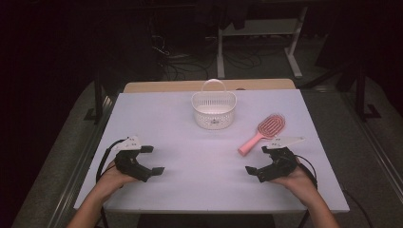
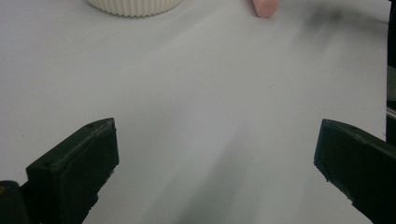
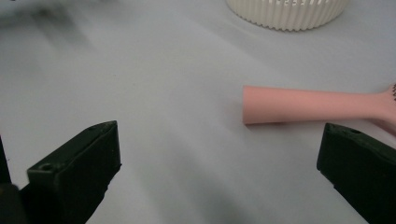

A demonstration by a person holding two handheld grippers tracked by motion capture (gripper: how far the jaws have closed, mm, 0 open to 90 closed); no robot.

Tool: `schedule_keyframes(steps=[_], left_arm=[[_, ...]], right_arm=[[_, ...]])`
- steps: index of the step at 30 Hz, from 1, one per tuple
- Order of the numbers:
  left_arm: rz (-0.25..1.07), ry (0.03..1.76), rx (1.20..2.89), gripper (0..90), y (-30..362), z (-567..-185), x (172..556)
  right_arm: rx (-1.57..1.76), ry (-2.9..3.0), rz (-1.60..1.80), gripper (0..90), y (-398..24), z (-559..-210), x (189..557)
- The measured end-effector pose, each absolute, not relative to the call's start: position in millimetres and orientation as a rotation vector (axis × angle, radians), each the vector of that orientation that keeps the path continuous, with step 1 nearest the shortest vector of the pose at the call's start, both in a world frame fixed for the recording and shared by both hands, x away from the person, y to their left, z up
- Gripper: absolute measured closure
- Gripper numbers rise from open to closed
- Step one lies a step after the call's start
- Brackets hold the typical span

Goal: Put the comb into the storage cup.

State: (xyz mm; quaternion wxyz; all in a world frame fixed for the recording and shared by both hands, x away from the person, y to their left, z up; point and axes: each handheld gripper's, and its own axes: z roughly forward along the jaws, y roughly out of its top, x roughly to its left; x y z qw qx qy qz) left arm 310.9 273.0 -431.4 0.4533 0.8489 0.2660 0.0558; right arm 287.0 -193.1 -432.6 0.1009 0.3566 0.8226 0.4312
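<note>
A pink hairbrush (image 1: 262, 131) lies on the white table (image 1: 190, 156), right of centre, its handle (image 3: 308, 104) pointing toward me. A white slatted basket (image 1: 214, 109) with an upright handle stands at the middle back. My right gripper (image 1: 256, 159) rests on the table just below the brush handle's end, jaws wide apart with nothing between them. My left gripper (image 1: 153, 159) rests at the front left, also open and empty. The basket's base (image 2: 135, 5) and the handle's tip (image 2: 265, 7) show far ahead in the left gripper view.
A wooden board edge (image 1: 209, 85) borders the table's far side. Beyond it are a dark floor, cables and a white desk frame (image 1: 259, 42). Bare tabletop stretches between the two grippers.
</note>
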Motion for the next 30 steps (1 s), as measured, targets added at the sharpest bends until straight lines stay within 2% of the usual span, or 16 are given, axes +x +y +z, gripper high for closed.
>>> schedule_keyframes(steps=[30], left_arm=[[0.126, 0.646, 2.125, 0.0, 273.9, -435.8, 311.8]], right_arm=[[1.084, 2.418, 1.225, 0.0, -187.9, -422.4, 305.2]])
